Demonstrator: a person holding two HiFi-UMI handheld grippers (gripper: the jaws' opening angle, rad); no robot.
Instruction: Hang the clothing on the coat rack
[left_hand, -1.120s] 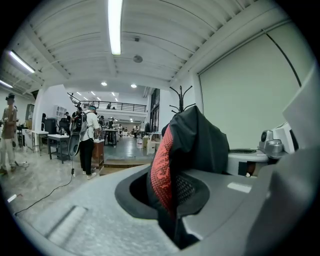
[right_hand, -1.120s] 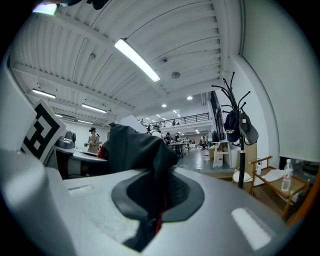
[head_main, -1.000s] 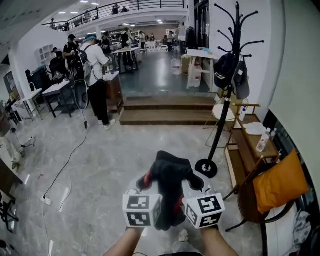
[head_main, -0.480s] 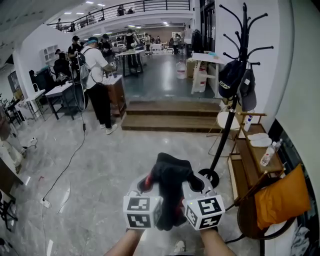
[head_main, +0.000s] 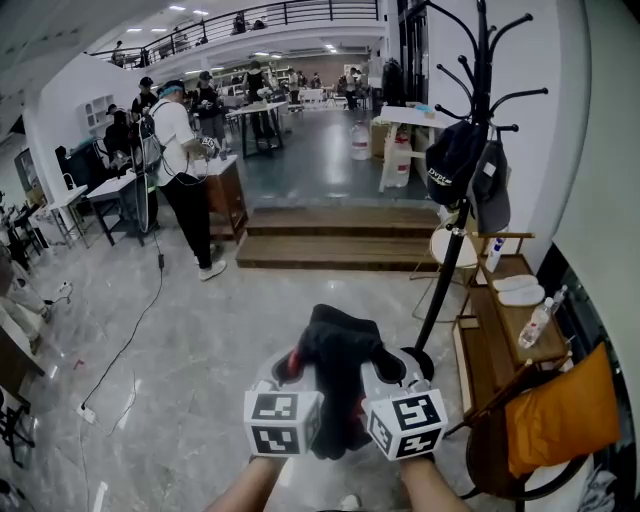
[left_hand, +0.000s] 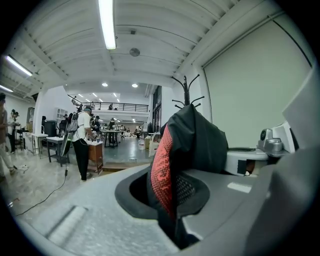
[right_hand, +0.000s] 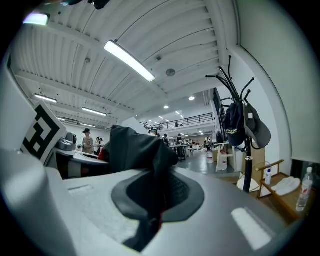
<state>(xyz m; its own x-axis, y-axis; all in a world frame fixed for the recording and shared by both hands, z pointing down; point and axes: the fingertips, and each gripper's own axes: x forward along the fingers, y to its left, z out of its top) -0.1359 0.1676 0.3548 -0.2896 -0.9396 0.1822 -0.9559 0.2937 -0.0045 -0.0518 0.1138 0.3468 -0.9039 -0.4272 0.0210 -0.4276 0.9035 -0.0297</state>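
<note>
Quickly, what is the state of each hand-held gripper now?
Left hand-held gripper: shut on the black garment.
Right hand-held gripper: shut on the same black garment.

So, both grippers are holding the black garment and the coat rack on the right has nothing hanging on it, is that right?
Not quite: the coat rack is not bare; caps hang on it, as the head view shows. The left gripper and the right gripper do both hold the black garment.
</note>
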